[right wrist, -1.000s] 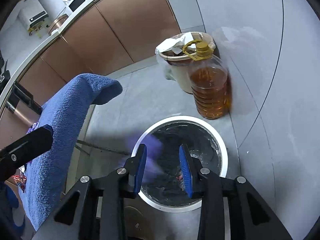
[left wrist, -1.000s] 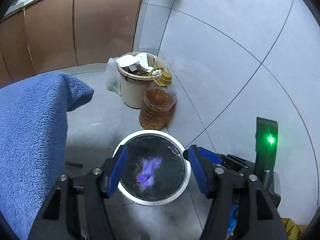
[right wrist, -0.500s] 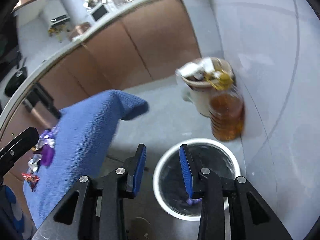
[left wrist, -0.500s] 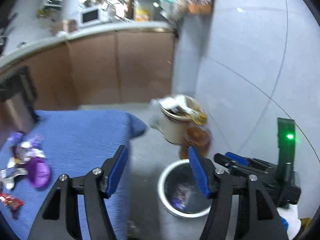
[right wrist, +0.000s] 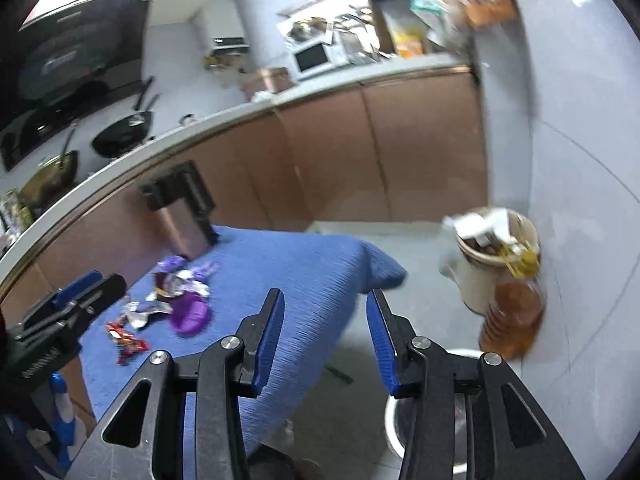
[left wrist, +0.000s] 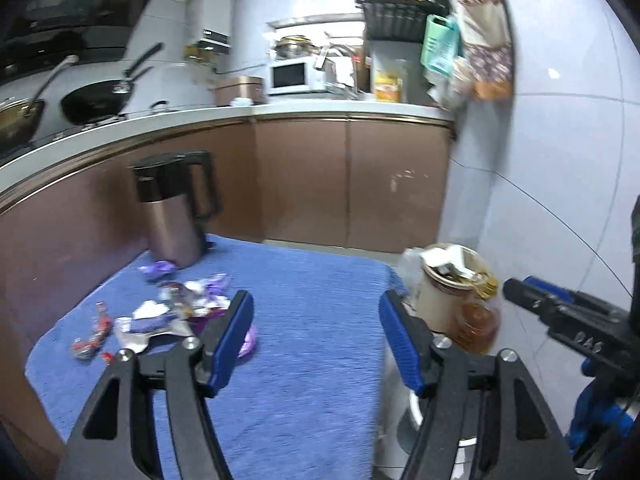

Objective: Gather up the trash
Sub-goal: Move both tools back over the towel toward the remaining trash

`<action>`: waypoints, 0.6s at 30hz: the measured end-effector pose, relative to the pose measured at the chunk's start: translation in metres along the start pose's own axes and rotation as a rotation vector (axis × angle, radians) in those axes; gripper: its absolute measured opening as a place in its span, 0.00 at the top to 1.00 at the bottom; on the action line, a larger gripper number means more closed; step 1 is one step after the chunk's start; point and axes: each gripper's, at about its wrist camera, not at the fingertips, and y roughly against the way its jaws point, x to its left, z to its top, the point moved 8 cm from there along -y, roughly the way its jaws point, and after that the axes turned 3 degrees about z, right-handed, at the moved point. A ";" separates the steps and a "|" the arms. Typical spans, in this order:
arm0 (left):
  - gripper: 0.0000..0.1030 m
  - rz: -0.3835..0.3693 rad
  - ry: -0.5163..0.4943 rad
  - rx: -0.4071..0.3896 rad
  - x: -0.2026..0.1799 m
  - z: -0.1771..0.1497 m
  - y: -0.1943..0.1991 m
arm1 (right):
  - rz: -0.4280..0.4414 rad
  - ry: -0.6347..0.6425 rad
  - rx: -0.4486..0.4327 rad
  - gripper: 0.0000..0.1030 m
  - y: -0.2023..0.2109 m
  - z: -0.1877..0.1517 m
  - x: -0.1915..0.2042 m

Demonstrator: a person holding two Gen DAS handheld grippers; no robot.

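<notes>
Several crumpled wrappers (left wrist: 172, 308) and a purple round piece (left wrist: 248, 344) lie on the left part of the blue towel-covered table (left wrist: 320, 280). My left gripper (left wrist: 316, 316) hovers over the towel just right of the pile, its jaws opening with nothing between them. My right gripper (right wrist: 325, 316) hangs over the table's right edge, its jaws opening and empty too. The wrappers (right wrist: 176, 284) lie to its left. The white-rimmed trash bin (right wrist: 394, 436) stands on the floor below it, mostly hidden behind its right finger.
A brown kettle (left wrist: 172, 216) stands at the table's far corner. On the floor by the tiled wall are a full beige bin (left wrist: 444, 292) and an oil bottle (left wrist: 478, 324). Brown cabinets and a cluttered counter run behind.
Both grippers have risen from over the white-rimmed bin and swung left toward the table. The wrappers on the towel have come into view. Both pairs of jaws stand wider.
</notes>
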 end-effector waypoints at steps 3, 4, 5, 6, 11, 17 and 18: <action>0.31 0.046 0.022 -0.018 0.025 -0.002 0.009 | 0.026 0.040 -0.007 0.53 0.001 0.005 0.025; 0.30 0.058 0.030 -0.020 0.033 -0.003 0.011 | 0.038 0.054 -0.007 0.53 0.000 0.006 0.033; 0.30 0.066 0.038 -0.019 0.038 -0.004 0.012 | 0.052 0.073 -0.004 0.52 -0.001 0.007 0.044; 0.29 0.077 0.049 -0.020 0.047 -0.005 0.013 | 0.059 0.083 -0.001 0.52 -0.002 0.006 0.049; 0.29 0.127 0.095 -0.009 0.085 -0.018 0.015 | 0.098 0.145 0.021 0.50 -0.013 0.003 0.083; 0.29 0.192 0.166 0.026 0.135 -0.037 0.006 | 0.137 0.200 0.058 0.49 -0.033 -0.001 0.115; 0.29 0.210 0.180 0.032 0.147 -0.040 0.005 | 0.149 0.208 0.066 0.49 -0.038 -0.001 0.122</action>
